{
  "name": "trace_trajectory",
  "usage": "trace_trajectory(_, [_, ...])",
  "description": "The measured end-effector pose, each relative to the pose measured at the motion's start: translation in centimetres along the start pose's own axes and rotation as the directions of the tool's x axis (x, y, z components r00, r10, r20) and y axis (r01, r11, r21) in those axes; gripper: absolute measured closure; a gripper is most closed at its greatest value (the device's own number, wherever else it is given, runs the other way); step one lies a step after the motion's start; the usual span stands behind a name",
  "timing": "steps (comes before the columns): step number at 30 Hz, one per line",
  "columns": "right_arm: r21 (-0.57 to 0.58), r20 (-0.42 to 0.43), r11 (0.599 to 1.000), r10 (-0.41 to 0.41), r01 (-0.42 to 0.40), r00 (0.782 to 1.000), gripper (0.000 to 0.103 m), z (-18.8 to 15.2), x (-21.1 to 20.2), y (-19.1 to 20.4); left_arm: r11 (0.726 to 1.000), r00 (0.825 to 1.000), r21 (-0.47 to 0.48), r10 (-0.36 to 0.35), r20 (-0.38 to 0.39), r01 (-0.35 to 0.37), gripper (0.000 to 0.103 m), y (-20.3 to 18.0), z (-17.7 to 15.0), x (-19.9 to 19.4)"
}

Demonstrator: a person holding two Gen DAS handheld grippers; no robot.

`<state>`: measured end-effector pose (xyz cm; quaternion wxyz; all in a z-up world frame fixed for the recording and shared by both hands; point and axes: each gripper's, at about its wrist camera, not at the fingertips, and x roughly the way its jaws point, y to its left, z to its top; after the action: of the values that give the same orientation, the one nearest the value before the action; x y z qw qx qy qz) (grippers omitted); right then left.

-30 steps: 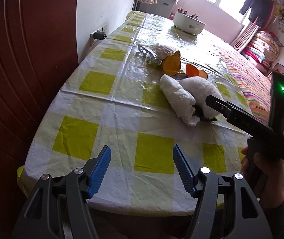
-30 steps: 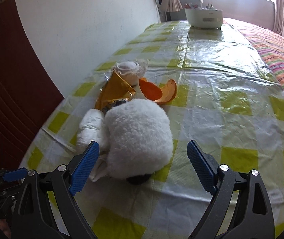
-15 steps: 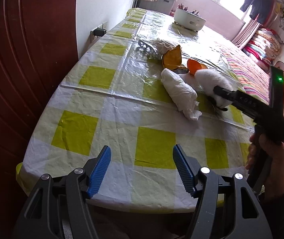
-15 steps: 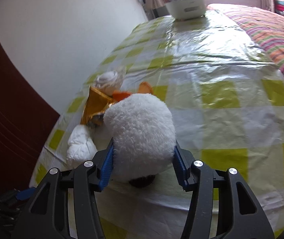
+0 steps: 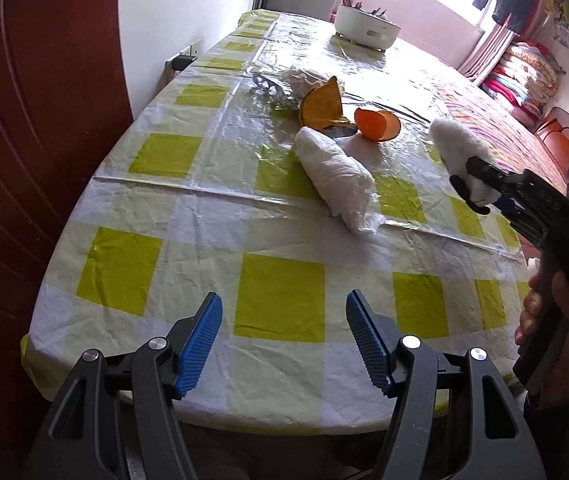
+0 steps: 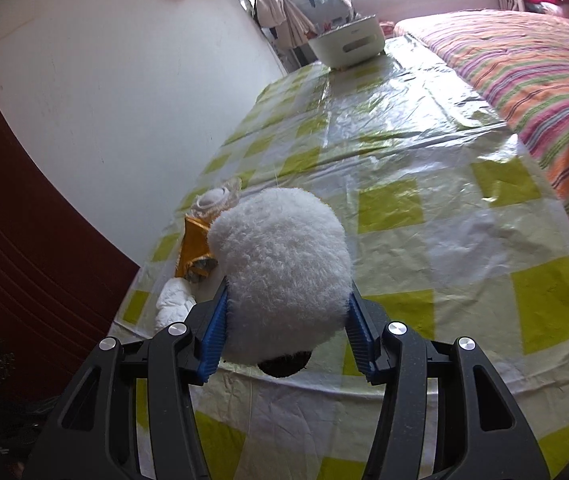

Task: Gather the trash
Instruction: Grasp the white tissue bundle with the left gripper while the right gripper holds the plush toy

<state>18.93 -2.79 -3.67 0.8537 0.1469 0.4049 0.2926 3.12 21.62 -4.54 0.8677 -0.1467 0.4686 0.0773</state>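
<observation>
In the left wrist view, the left gripper (image 5: 283, 342) hung over the near edge of the table (image 5: 164, 240), its blue fingers (image 5: 200, 340) spread wide apart with nothing between them. On the yellow-and-white checked cloth beyond it lay a crumpled white tissue wad (image 5: 334, 170) near the middle, and just past that a gold foil wrapper (image 5: 322, 104) and an orange peel (image 5: 376, 124), the peel to the right of the foil. Farther still, touching the foil's far side, sat a clear plastic cup (image 5: 284, 82) lying on its side with white paper in it. A white bowl (image 5: 366, 30) stood at the far end of the table. At the right edge the right gripper (image 5: 474, 188) was raised above the cloth, clamped on a white fluffy ball (image 5: 458, 148) that was clear of the table surface. In the right wrist view, the right gripper (image 6: 287, 332) had its blue fingers (image 6: 216, 332) pressed against both sides of the white fluffy ball (image 6: 284, 272), which filled the gap between them and showed a dark patch on its underside. To the left and behind the ball lay the gold foil wrapper (image 6: 194, 250), the tissue wad (image 6: 174, 306) nearer, and the plastic cup (image 6: 218, 200) farther off. The white bowl (image 6: 346, 46) sat at the far end, and a striped bedspread (image 6: 524, 80) ran along the table's right side.
</observation>
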Motion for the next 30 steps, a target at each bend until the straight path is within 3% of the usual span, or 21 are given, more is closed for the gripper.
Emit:
trace_trajectory(13, [0.018, 0.076, 0.999, 0.029, -0.031, 0.997, 0.052, 0.1, -3.4, -1.0, 0.999, 1.0, -0.022, -0.03, 0.001, 0.03, 0.04, -2.4, 3.4, 1.8])
trace_trajectory(22, [0.022, 0.116, 0.998, 0.05, -0.053, 0.992, 0.052, 0.1, -5.3, -2.0, 0.997, 0.998, -0.055, 0.06, -0.026, -0.061, 0.04, -4.6, 6.7, 4.6])
trace_trajectory(30, [0.031, 0.147, 0.997, 0.064, -0.069, 0.987, 0.052, 0.1, -7.1, -3.3, 0.992, 0.994, -0.098, 0.075, -0.078, -0.083, 0.041, -5.2, 8.2, 7.5])
